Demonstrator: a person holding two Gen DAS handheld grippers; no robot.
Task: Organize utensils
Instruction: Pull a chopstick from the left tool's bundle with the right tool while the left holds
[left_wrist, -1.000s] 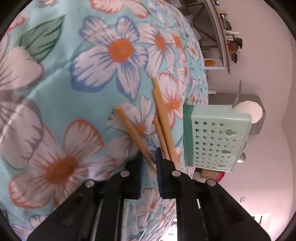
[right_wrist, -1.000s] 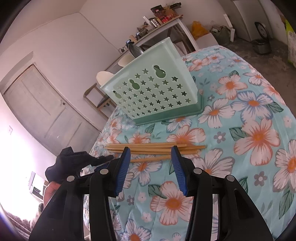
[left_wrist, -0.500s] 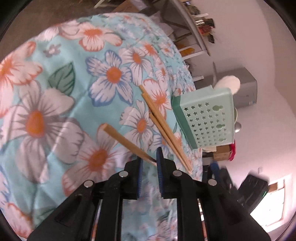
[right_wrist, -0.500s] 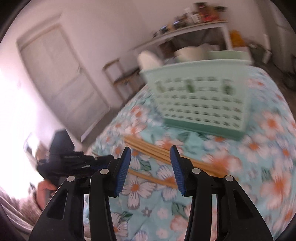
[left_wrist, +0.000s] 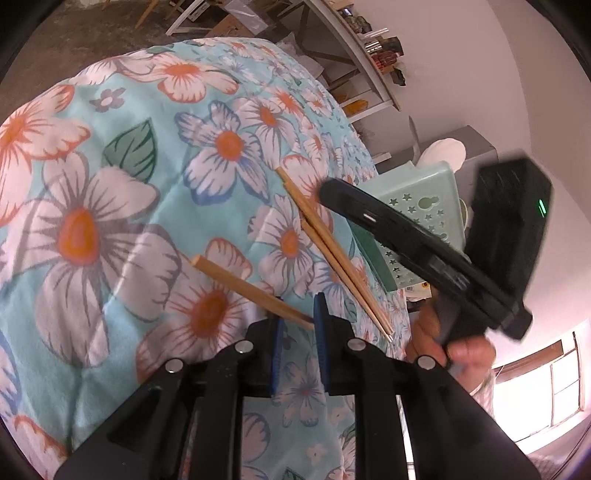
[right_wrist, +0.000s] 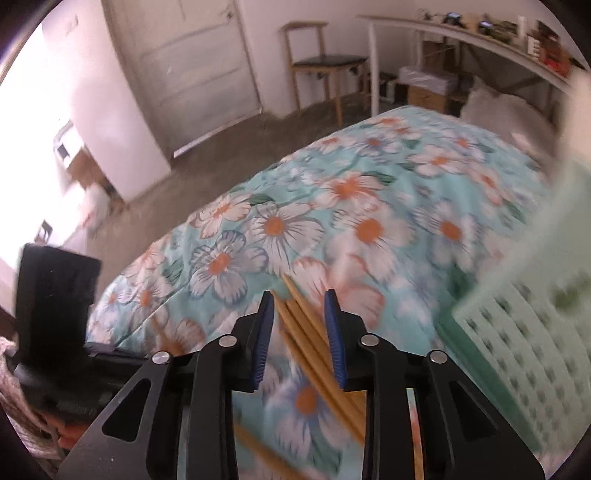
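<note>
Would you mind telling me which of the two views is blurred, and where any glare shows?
Right wrist view: motion-blurred, the green basket and floral cloth smeared, window glare at left. Left wrist view: mostly sharp, the held chopstick crisp; only the other tool is slightly blurred, with window glare bottom right.

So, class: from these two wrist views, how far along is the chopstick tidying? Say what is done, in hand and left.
Done: nothing shows in the mint green basket yet. In hand: the left gripper pinches one chopstick, raised off the floral cloth. The right gripper is open around the chopstick bundle lying on the cloth. Left: carry every chopstick to the basket.
</note>
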